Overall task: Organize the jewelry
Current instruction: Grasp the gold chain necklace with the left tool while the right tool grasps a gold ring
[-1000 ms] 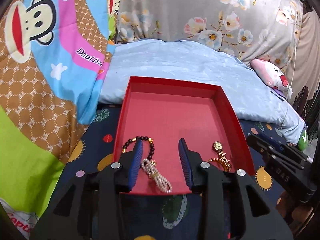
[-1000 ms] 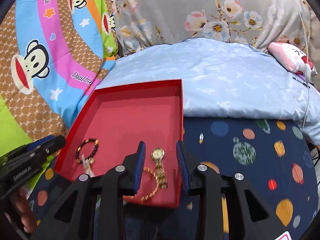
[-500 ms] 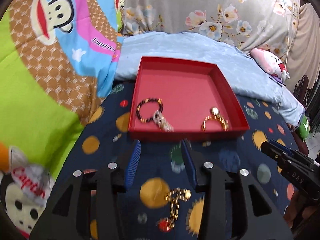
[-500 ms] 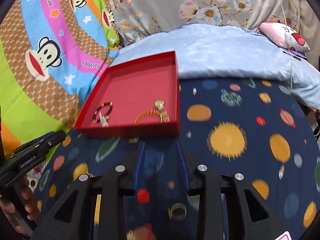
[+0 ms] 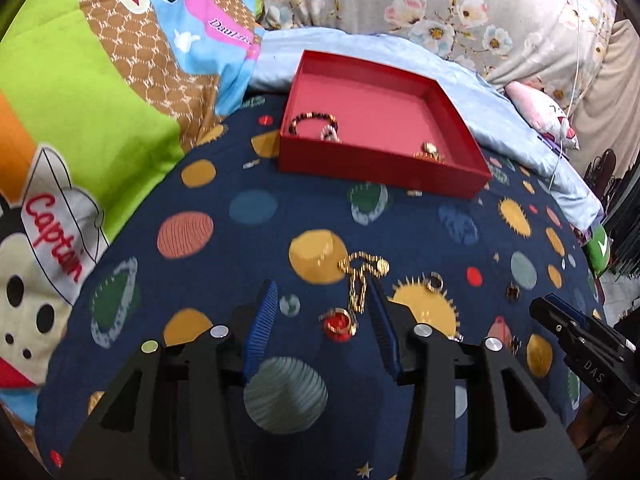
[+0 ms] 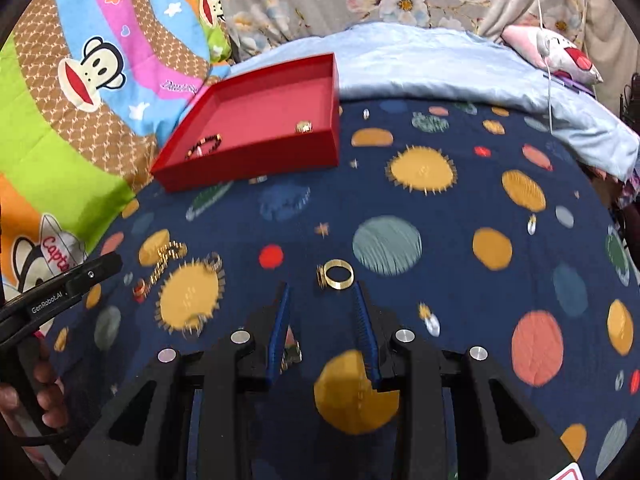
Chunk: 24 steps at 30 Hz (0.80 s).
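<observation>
**Both grippers poised over loose pieces on the bed**

Risk first: the gold chain [image 5: 360, 280] could snag or slip on the soft bedspread [image 5: 248, 208]. It lies between the left gripper [image 5: 322, 328]'s open, empty fingers. The gold ring [image 6: 338, 274] sits just ahead of the right gripper [image 6: 322, 328], equally open. The red tray [image 5: 380, 172] waits beyond.

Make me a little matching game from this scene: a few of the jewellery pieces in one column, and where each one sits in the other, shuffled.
Things:
1. dark bead bracelet
2. gold watch
3. gold chain
4. gold ring

Places:
A. on the planet-print blanket, just ahead of the open right gripper
B. inside the red tray, near its left wall in the left wrist view
C. on the planet-print blanket, by the right finger of the open left gripper
D. inside the red tray, near its right front corner in the left wrist view

Pairs: 1-B, 2-D, 3-C, 4-A
</observation>
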Each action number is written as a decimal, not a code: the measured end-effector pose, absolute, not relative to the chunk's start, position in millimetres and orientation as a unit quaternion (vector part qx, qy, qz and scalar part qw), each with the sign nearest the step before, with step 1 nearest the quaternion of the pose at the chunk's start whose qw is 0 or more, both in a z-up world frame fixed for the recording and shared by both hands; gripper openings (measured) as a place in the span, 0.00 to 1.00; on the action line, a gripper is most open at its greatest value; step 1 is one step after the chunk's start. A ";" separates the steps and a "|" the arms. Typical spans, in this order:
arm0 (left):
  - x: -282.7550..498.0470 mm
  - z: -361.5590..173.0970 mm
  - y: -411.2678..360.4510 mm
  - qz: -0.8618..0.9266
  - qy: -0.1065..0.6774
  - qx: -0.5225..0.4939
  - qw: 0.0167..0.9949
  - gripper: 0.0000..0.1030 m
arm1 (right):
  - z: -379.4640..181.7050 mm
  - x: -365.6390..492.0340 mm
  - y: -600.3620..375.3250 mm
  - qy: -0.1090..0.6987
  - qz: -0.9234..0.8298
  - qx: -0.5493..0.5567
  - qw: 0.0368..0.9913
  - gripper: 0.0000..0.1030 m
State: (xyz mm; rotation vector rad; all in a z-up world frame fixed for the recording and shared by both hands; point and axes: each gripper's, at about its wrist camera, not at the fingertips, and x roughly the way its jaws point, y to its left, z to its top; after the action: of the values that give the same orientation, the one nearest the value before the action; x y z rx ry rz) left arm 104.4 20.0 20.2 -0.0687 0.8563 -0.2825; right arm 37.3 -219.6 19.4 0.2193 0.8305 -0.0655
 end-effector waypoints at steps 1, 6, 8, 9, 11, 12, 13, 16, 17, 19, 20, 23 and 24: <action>103.3 18.6 18.5 -0.137 0.414 -0.030 0.899 0.43 | 16.6 35.8 -219.9 0.406 -0.032 0.109 0.907 0.30; 107.9 13.7 4.4 -0.142 0.414 -0.015 0.899 0.43 | 5.8 31.1 -222.1 0.415 -0.035 0.116 0.902 0.30; 113.5 10.6 -4.3 -0.145 0.417 -0.007 0.897 0.39 | 5.1 31.1 -223.2 0.416 -0.036 0.119 0.901 0.30; 115.2 9.9 -7.0 -0.147 0.417 -0.004 0.897 0.38 | 5.6 31.0 -223.8 0.414 -0.035 0.120 0.901 0.31; 119.9 7.0 -15.3 -0.149 0.419 0.006 0.896 0.32 | 4.4 31.6 -224.7 0.416 -0.036 0.123 0.900 0.33; 122.0 5.0 -18.3 -0.150 0.422 0.009 0.894 0.30 | 4.0 31.9 -225.2 0.417 -0.035 0.124 0.900 0.33; 123.8 2.8 -20.5 -0.152 0.426 0.010 0.892 0.27 | 3.8 32.3 -225.7 0.417 -0.035 0.125 0.899 0.33; 127.7 -5.1 -24.1 -0.155 0.439 0.008 0.885 0.19 | 3.1 33.3 -224.9 0.419 -0.033 0.124 0.899 0.36; 127.3 -5.1 -24.3 -0.154 0.436 0.008 0.887 0.19 | 3.1 33.7 -224.1 0.419 -0.031 0.123 0.899 0.38; 126.9 -5.2 -25.2 -0.154 0.435 0.009 0.887 0.19 | 3.3 34.4 -222.9 0.420 -0.029 0.120 0.899 0.40; 126.9 -5.3 -24.6 -0.154 0.434 0.009 0.887 0.15 | 3.2 34.9 -222.4 0.420 -0.028 0.119 0.899 0.41; 127.8 -5.8 -22.7 -0.158 0.436 0.001 0.886 0.05 | 3.1 35.0 -221.9 0.420 -0.028 0.120 0.899 0.41; 127.9 -5.6 -21.9 -0.159 0.435 -0.001 0.886 0.05 | 3.0 35.1 -221.5 0.420 -0.028 0.120 0.899 0.41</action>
State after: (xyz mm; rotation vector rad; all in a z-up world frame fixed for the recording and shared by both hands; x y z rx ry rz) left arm 127.9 -21.9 -5.6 -0.0023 0.9051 -0.3308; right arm 35.1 -221.5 3.0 0.2492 0.8694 -0.0584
